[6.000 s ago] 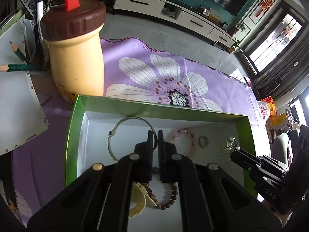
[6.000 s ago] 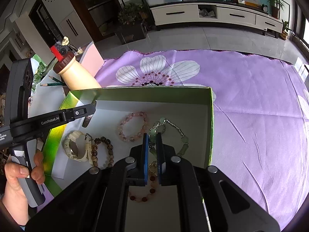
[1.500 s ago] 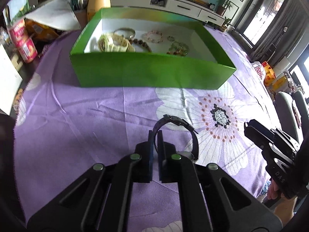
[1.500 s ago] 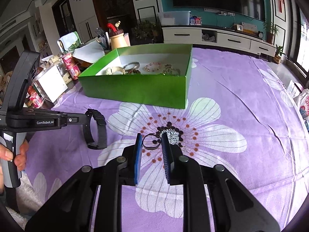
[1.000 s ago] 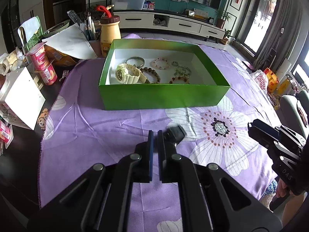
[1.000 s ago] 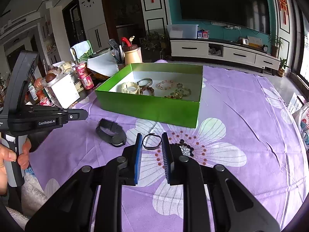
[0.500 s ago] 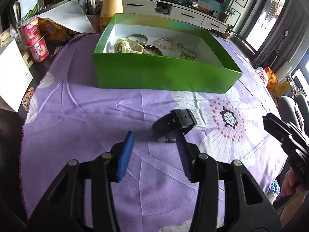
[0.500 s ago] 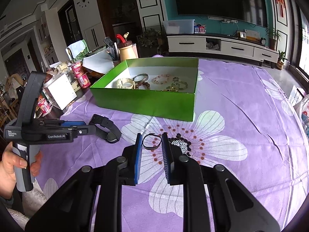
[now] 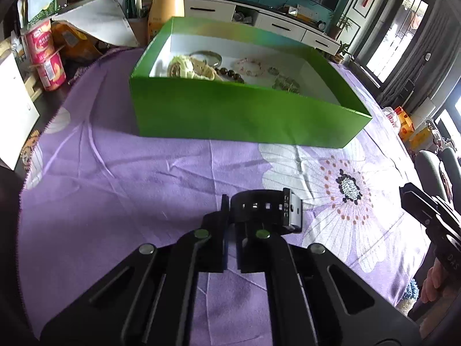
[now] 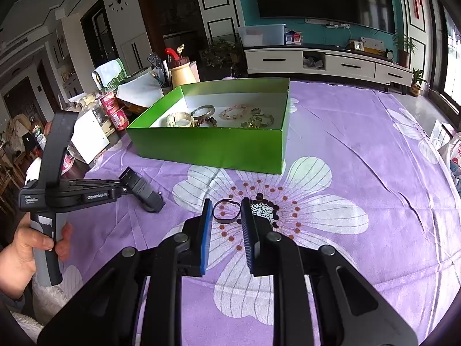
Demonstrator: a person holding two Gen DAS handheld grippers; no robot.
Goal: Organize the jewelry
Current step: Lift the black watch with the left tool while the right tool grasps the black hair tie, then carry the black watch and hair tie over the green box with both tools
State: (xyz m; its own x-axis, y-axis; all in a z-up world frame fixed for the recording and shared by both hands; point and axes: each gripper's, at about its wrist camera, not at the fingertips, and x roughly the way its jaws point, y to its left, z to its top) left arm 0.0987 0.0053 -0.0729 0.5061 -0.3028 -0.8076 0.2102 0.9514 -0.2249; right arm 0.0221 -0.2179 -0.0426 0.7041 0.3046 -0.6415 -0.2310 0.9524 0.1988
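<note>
A black watch [image 9: 265, 207] sits on the purple flowered cloth [image 9: 115, 178], and my left gripper [image 9: 230, 204] is shut on its strap. From the right wrist view the left gripper [image 10: 124, 184] holds that watch [image 10: 149, 199] low over the cloth. My right gripper [image 10: 226, 201] is shut on a thin dark bangle [image 10: 226, 212], which spans the narrow gap between the blue pads [image 10: 206, 230]. Beyond stands the green box [image 9: 247, 115], holding a cream watch [image 9: 187, 67], a silver bangle [image 9: 206, 56] and bead bracelets [image 9: 249, 67].
Pink yogurt cups [image 9: 46, 57], a beige bottle with a brown lid [image 9: 165, 3], pens and white paper [image 9: 98, 17] crowd the table's far left. A hand [image 10: 26, 248] grips the left tool's handle. The right gripper [image 9: 415, 199] shows at the right edge.
Half a second ago the left jaws stood open over the black watch on the cloth; now they are shut on its strap, lower down. The right gripper keeps its bangle and has not moved.
</note>
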